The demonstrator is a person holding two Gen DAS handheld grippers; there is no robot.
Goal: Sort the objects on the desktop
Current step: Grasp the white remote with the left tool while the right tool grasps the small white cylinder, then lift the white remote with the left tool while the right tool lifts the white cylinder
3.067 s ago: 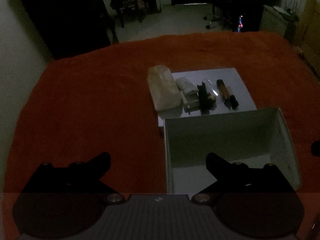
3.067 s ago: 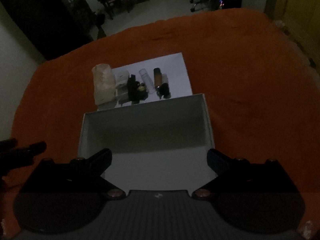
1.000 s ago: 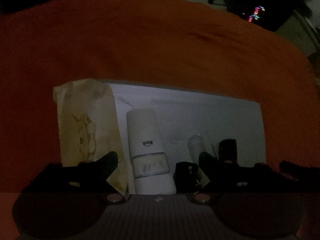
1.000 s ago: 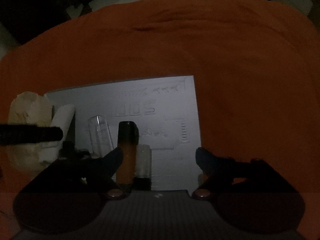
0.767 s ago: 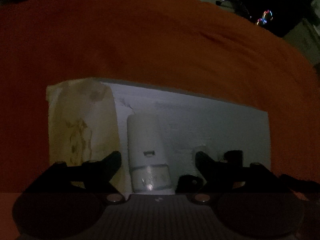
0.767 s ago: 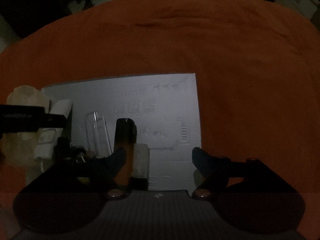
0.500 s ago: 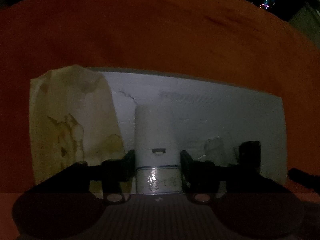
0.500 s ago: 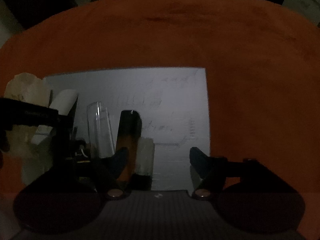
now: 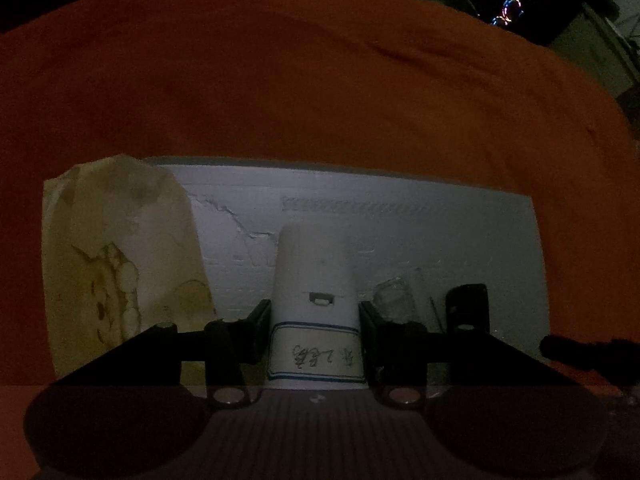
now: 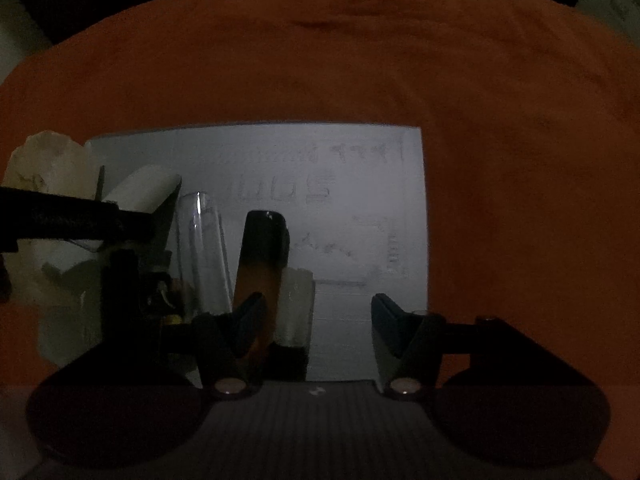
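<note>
The left gripper (image 9: 315, 326) clenched one white bottle (image 9: 314, 300); the right gripper (image 10: 316, 320) gaped beside one amber tube (image 10: 260, 264) and one clear tube (image 10: 202, 248).

I see the white bottle (image 9: 314, 280), hand-lettered label facing me, clamped between my left gripper (image 9: 312, 332) fingers. Cream tissue pack (image 9: 116, 264) lies just left of it. Clear tube (image 10: 200, 248) and amber-black tube (image 10: 262, 264) lie side by side at my spread right gripper's (image 10: 316, 322) left finger.

White lid (image 9: 400, 232) on orange blanket (image 9: 300, 80)
</note>
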